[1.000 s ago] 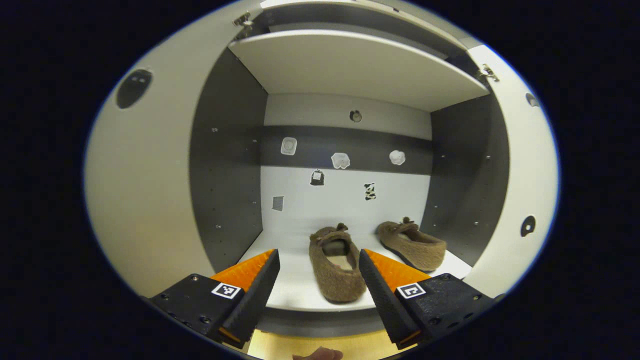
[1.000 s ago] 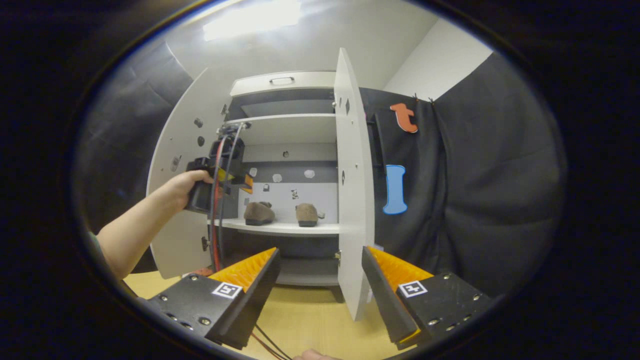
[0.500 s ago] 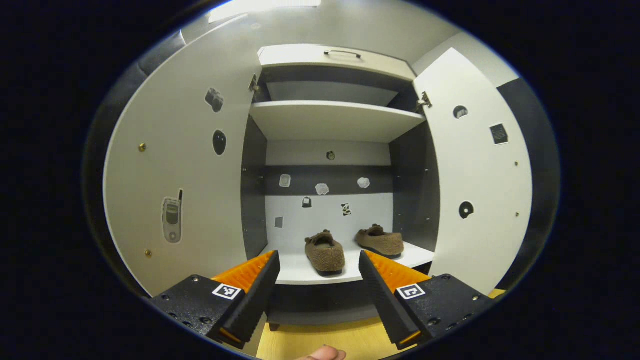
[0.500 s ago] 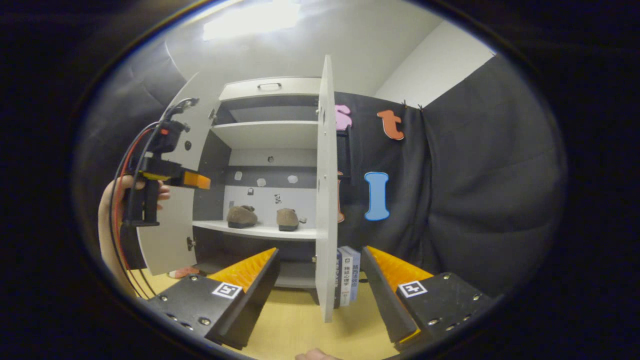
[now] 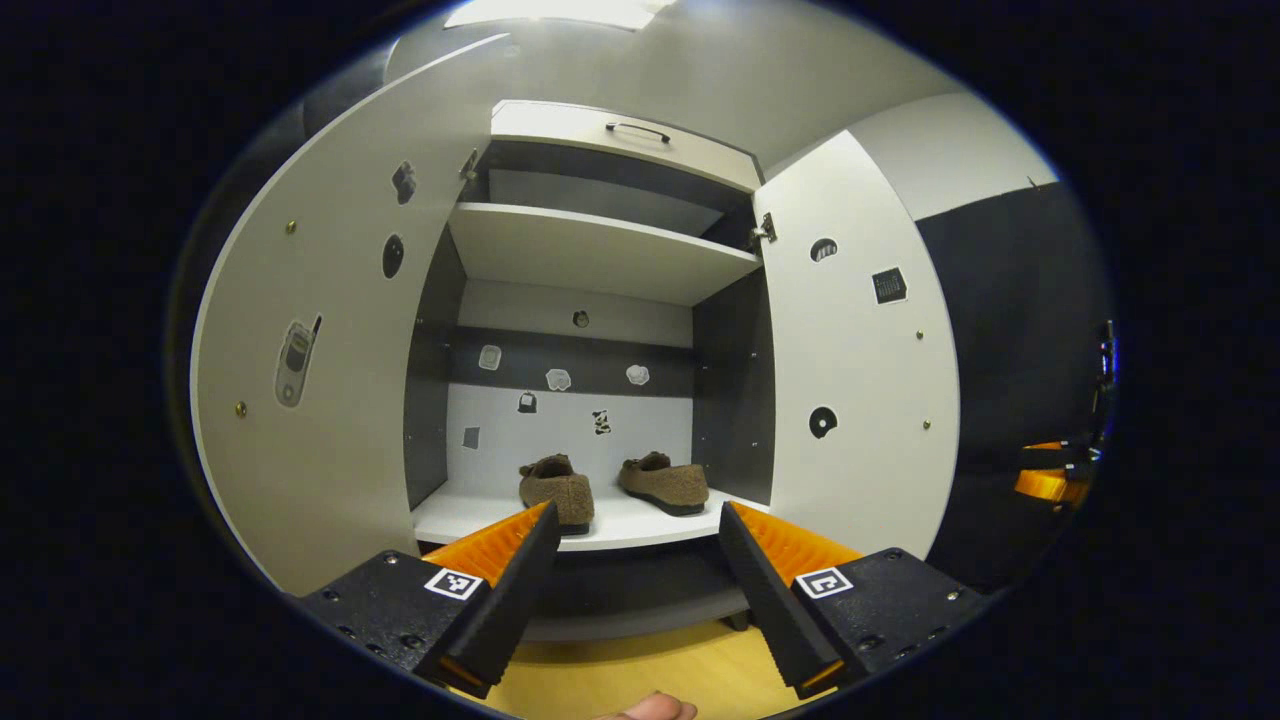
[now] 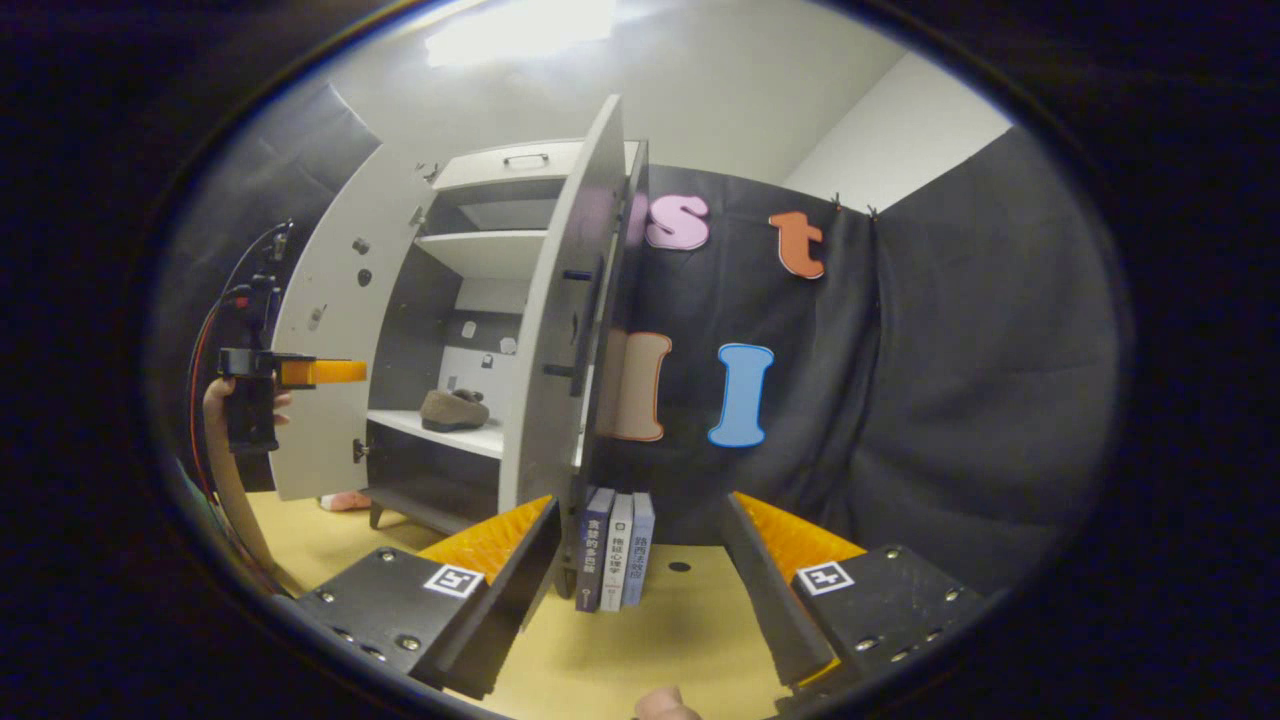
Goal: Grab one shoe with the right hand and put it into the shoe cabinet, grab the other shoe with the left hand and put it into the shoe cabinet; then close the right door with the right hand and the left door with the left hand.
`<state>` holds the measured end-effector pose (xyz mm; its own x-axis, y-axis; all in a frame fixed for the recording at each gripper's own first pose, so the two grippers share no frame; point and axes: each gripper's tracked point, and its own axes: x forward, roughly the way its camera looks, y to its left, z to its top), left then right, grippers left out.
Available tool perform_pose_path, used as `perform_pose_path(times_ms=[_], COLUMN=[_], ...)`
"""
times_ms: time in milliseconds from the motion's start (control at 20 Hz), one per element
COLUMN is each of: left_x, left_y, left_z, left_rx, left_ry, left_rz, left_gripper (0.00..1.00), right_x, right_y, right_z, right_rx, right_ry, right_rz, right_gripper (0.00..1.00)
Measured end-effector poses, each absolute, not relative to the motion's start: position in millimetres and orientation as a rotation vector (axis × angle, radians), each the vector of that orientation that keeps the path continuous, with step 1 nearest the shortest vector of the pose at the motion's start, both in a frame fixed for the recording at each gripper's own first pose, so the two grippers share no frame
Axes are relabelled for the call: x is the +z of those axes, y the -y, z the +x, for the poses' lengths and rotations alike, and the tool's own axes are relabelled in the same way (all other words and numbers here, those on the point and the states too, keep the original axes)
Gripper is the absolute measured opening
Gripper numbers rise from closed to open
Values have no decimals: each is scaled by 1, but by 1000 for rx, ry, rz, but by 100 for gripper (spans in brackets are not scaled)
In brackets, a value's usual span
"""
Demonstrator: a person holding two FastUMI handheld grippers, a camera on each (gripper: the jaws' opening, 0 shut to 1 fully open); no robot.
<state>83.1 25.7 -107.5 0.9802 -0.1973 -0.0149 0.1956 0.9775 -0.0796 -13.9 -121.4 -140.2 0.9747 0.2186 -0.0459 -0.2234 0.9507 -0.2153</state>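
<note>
Two brown fuzzy shoes, one on the left and one on the right, stand side by side on the lower shelf of the white shoe cabinet. Both doors hang open: the left door and the right door. My left gripper is open and holds nothing, a short way back from the cabinet front. My right gripper is open too, near the front edge of the right door, looking at its outer side. One shoe shows past that door. A hand holds the left gripper by the left door.
Three books stand upright on the wooden floor behind the right door, against the black cloth wall. A small pink thing lies on the floor by the cabinet's left foot. An upper shelf and a top drawer sit above the shoes.
My left gripper has pulled back out of the cabinet, leaving the shoes on the shelf. My right gripper has swung right, round to the outer side of the right door.
</note>
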Motion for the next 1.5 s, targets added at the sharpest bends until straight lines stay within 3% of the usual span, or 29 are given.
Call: perform_pose_path(times_ms=[200, 400, 450, 500, 700, 800, 850, 950, 1050, 1100, 1150, 1200, 1250, 1500], left_x=[-105, -104, -106, -109, -104, -102, -99, -97, -95, -95, -95, -93, -94, -93], left_y=[-23, -29, -31, -32, -43, -43, -43, -42, -40, -36, -33, -30, -31, -34], left_z=[75, 69, 68, 66, 65, 62, 61, 57, 55, 52, 51, 50, 48, 48], left_rx=[-222, -219, -221, -225, -208, -208, -213, -223, -233, -251, -269, -284, -290, -290], left_ry=[-23, -21, -24, -35, -22, -17, -11, -1, 4, 2, 5, 6, 3, 10], left_rz=[-87, -78, -70, -63, -84, -92, -96, -91, -87, -85, -88, -95, -99, -86], left_gripper=[97, 97, 99, 94, 97, 99, 97, 97, 99, 97, 97, 97, 97, 97], right_x=[-117, -80, -73, -71, -70, -72, -72, -72, -69, -68, -65, -65, -57, -61], right_y=[174, 220, 219, 214, 182, 158, 145, 119, 79, 59, 38, 30, 21, -35], right_z=[28, 89, 98, 109, 143, 148, 151, 155, 157, 159, 157, 166, 159, 152], right_rx=[255, 148, 140, 138, 140, 172, 190, 222, 284, 307, 349, 326, 334, 406], right_ry=[-91, -87, -88, -88, -119, -125, -126, -126, -126, -130, -128, -119, -114, -122], right_rz=[-157, -33, -25, -31, -82, -90, -102, -118, -110, -103, -88, -118, -113, -127], right_gripper=[98, 98, 94, 98, 99, 99, 94, 98, 98, 94, 98, 98, 86, 90])
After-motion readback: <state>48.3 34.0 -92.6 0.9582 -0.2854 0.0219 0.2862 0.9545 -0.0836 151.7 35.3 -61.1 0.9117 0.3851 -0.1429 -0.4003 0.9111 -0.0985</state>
